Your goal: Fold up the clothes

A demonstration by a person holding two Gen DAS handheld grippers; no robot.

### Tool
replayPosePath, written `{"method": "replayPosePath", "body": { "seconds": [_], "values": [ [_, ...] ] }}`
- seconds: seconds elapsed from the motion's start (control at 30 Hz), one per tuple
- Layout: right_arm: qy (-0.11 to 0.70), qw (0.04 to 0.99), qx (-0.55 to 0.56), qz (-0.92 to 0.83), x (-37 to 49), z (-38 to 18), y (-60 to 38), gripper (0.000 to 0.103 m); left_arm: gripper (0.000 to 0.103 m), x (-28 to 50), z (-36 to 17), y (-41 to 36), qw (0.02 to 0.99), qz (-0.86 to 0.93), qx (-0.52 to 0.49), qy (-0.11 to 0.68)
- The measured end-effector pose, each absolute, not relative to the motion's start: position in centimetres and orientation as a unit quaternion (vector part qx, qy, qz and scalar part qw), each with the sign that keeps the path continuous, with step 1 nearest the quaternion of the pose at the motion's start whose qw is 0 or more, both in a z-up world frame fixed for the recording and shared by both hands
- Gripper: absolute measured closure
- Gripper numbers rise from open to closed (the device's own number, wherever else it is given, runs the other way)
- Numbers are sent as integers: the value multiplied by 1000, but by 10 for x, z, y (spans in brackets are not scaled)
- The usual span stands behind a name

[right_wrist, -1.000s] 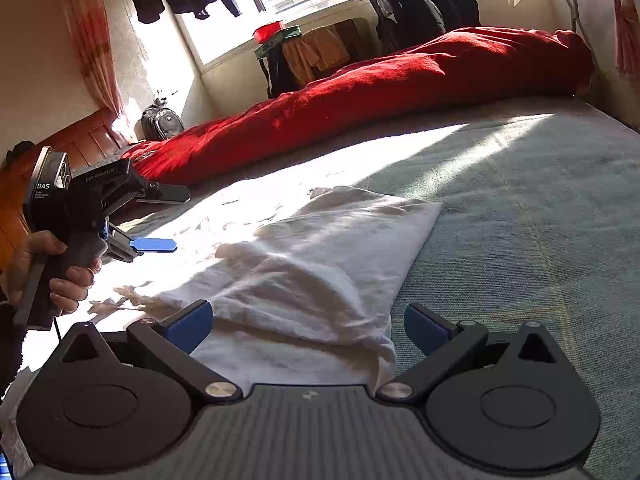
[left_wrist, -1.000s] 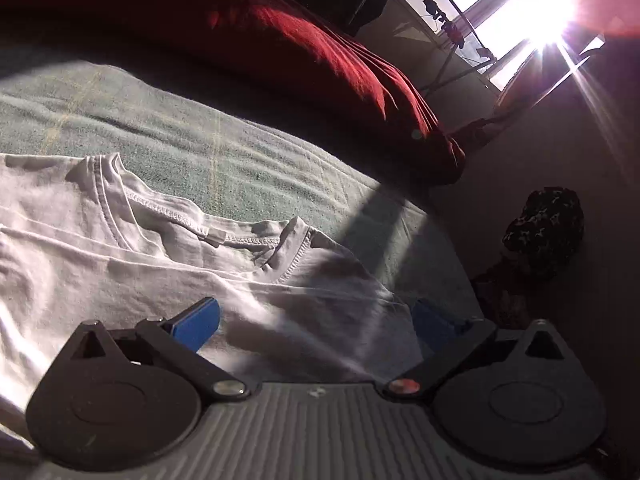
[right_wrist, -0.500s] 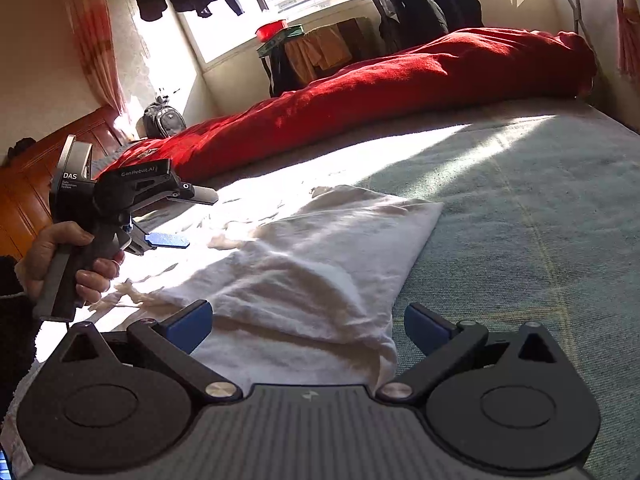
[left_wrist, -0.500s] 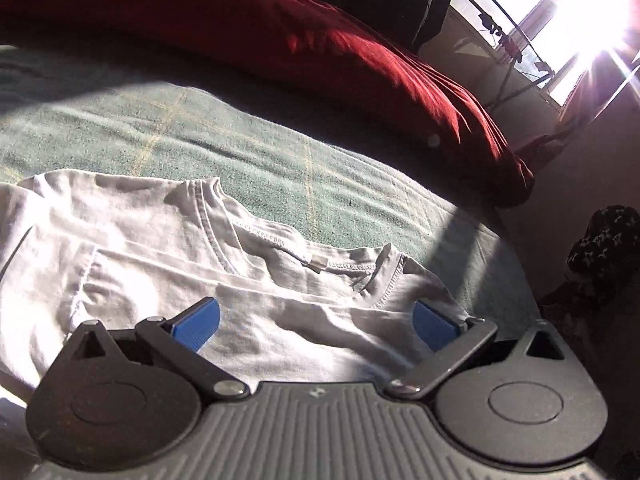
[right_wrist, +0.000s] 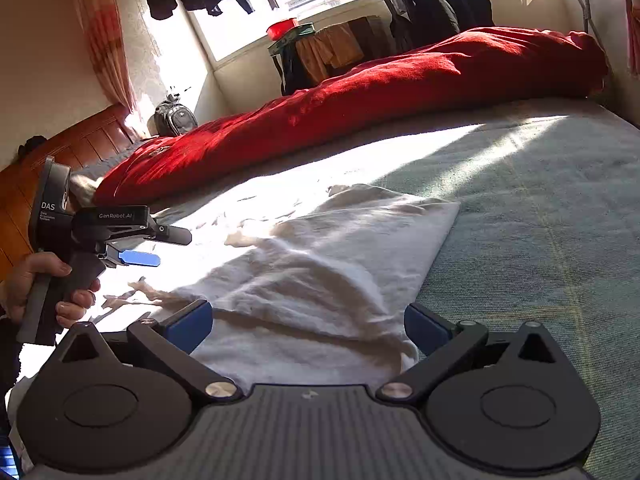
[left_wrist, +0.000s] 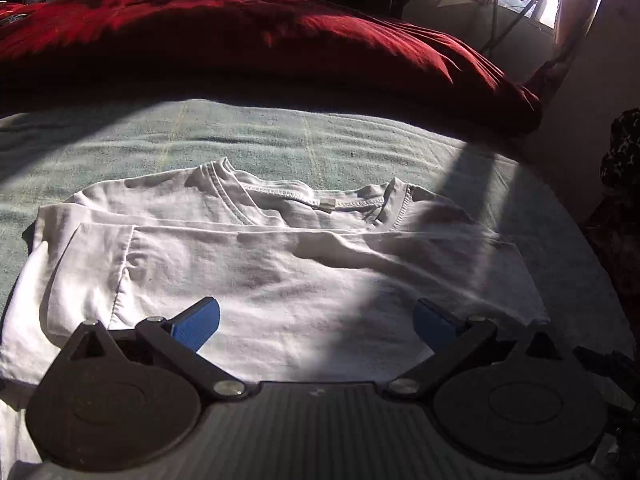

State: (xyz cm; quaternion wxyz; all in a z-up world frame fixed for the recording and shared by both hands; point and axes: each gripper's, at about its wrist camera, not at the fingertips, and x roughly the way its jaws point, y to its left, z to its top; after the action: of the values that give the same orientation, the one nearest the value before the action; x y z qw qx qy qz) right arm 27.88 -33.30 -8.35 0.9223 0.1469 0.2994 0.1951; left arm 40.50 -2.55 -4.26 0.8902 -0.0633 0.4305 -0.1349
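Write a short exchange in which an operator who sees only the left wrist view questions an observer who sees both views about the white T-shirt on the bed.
Operator: I see the T-shirt with its collar beyond my open left gripper. Where is the right gripper?
Observer: The right gripper is open, low over a rumpled edge of the T-shirt.
Operator: Is my left gripper touching cloth?
Observer: In the right wrist view it hangs above the T-shirt, held in a hand, and looks clear of the cloth.
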Motion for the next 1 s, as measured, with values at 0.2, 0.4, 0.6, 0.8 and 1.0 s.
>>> {"method": "replayPosePath", "body": {
  "seconds": [0.2,0.4,0.6,0.8,1.0],
  "values": [
    [301,920,135,211,272,-80,-328,0,1,381,-60,-69,885,-135,9,445],
    [299,920,129,220,268,-75,-329,0,1,358,-53,-70,891,-90,30,444],
    [278,919,148,236,260,-62,-340,0,1,322,-44,-71,888,-82,32,452],
    [278,920,147,234,257,-60,-349,0,1,276,-21,-62,889,-82,30,449],
    [279,914,166,242,243,-49,-350,0,1,211,6,-45,904,-92,81,410]
  ]
}}
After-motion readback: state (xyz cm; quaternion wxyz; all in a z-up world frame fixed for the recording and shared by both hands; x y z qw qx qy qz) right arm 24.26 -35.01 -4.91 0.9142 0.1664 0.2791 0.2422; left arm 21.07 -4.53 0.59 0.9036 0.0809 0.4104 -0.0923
